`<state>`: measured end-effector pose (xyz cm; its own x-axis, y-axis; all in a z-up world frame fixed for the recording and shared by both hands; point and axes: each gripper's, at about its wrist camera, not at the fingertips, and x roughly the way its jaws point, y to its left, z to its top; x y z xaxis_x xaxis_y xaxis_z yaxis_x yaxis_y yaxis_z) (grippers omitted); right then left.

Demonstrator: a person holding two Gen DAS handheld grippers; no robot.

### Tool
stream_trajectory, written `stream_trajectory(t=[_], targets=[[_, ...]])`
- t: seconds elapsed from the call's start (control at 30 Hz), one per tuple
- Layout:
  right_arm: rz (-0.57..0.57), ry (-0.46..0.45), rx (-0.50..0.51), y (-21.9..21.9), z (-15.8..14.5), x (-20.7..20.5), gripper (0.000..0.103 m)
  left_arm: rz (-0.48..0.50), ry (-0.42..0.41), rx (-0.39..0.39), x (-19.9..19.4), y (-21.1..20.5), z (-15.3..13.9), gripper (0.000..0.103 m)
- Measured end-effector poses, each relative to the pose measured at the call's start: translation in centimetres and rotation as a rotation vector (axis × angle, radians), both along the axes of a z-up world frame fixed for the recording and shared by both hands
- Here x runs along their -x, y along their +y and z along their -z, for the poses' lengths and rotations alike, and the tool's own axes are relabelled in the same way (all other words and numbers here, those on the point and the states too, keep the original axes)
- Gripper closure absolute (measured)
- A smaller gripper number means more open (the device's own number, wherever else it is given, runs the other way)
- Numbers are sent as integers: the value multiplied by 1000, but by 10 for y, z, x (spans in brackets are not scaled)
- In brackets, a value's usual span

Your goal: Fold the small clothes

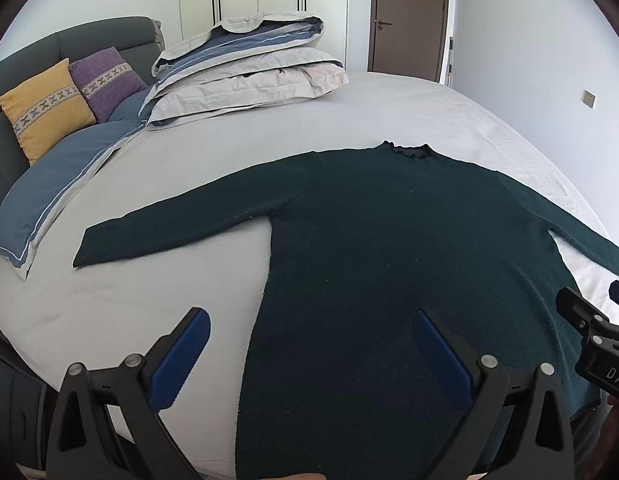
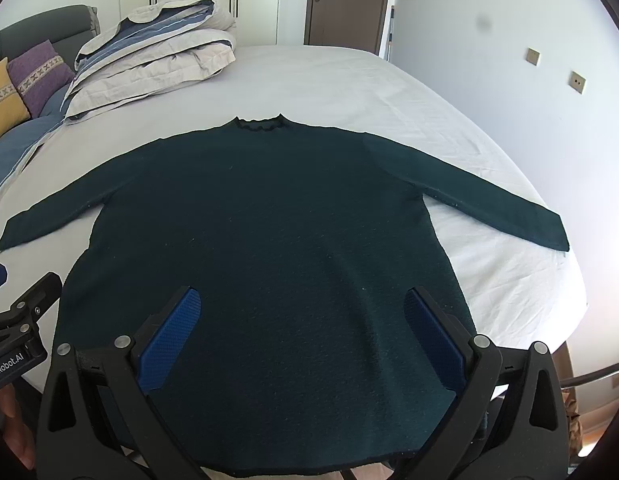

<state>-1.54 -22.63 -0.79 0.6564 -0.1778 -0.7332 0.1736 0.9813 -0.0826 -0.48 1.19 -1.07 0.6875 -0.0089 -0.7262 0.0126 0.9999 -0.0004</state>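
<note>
Dark green knit long-sleeved sweater (image 2: 265, 240) lies flat on my white bedsheet (image 2: 349, 80), collar at 12 o'clock, sleeves spread. My left gripper (image 1: 311, 344) and right gripper (image 2: 299, 320) hover released near its hem; folded grey-blue duvet (image 1: 245, 68) at 11.

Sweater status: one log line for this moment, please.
sweater flat on bed, sleeves spread | left gripper open | right gripper open | unfolded

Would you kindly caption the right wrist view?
Open right gripper above a dark green sweater spread flat on the bed.
</note>
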Motion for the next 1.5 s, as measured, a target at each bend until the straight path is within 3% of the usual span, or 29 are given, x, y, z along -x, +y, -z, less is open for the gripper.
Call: stream_trajectory(t=[1.5], targets=[[-22,26,14,18,13,-11,0,-44,69,60,-3,28,14,0]])
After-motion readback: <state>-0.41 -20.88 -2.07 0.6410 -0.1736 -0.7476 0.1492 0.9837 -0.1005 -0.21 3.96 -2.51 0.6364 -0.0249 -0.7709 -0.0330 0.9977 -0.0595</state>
